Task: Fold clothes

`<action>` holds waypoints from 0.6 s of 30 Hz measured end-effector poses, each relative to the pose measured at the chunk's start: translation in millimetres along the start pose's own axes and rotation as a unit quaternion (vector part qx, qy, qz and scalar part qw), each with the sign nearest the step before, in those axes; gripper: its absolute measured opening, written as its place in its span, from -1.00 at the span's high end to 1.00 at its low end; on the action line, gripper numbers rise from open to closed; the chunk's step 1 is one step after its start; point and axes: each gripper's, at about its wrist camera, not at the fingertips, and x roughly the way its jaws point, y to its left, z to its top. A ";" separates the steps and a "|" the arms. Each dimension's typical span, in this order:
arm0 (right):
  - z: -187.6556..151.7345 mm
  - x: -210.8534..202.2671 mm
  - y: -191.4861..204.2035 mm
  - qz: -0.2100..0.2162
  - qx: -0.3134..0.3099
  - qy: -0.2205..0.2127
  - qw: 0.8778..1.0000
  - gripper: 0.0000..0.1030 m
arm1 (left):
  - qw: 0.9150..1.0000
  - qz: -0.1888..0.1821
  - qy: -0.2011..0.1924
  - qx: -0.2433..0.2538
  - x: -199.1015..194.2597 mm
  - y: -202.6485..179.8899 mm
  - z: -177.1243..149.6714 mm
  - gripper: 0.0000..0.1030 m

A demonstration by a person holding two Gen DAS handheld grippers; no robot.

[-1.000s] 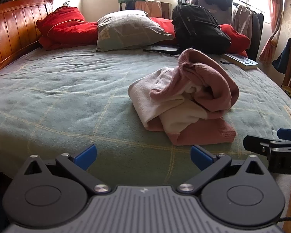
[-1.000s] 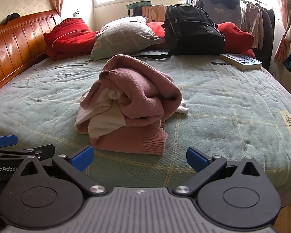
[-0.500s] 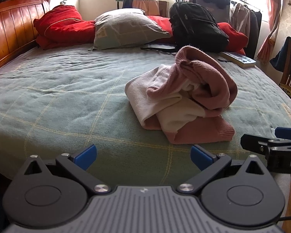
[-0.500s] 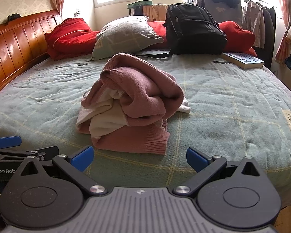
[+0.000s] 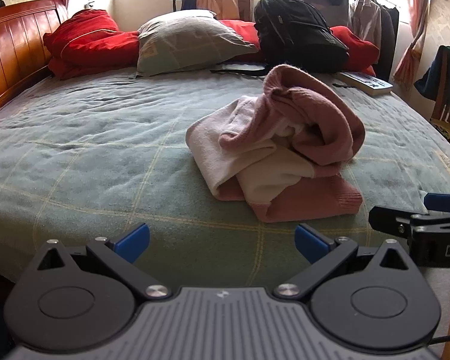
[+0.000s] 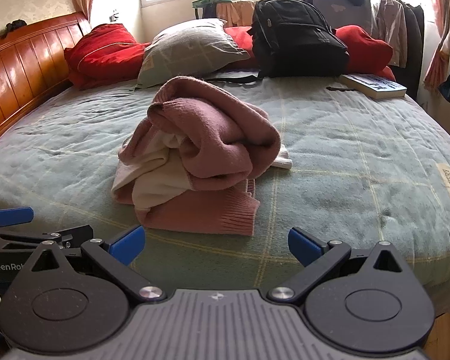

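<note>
Knitwear lay heaped in the middle of the bed: a rumpled pink and cream knitted sweater (image 5: 282,147), its ribbed pink hem (image 6: 225,216) spread flat toward the near edge and a thick roll of pink fabric slumped over the top. It sat on the wrinkled grey-green checked blanket (image 5: 90,138) that covered the mattress. Both tongs hovered short of it at the bed's near edge, side by side. The left tongs (image 5: 222,241) stood wide apart, their blue-tipped fingers (image 5: 133,240) gripping nothing. The right tongs (image 6: 216,244) were spread just as wide and equally empty. Farther back, against the glossy orange-brown wooden headboard (image 6: 24,63), rested a red quilt (image 6: 105,51), a grey-green pillow (image 6: 189,48) and a black backpack (image 6: 297,39); a thick paperback book (image 6: 375,85) lay near the bed's right side.
</note>
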 end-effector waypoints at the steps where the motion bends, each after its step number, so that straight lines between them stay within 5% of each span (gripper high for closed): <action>1: -0.3 0.3 -0.2 -0.001 0.002 0.001 1.000 -1.00 | 1.000 -0.001 0.001 0.001 0.4 0.2 0.4 -0.99; 18: -2.3 6.0 8.6 -0.009 -0.005 0.020 1.000 -1.00 | 1.000 0.000 0.005 0.001 -3.3 7.4 -3.7 -0.99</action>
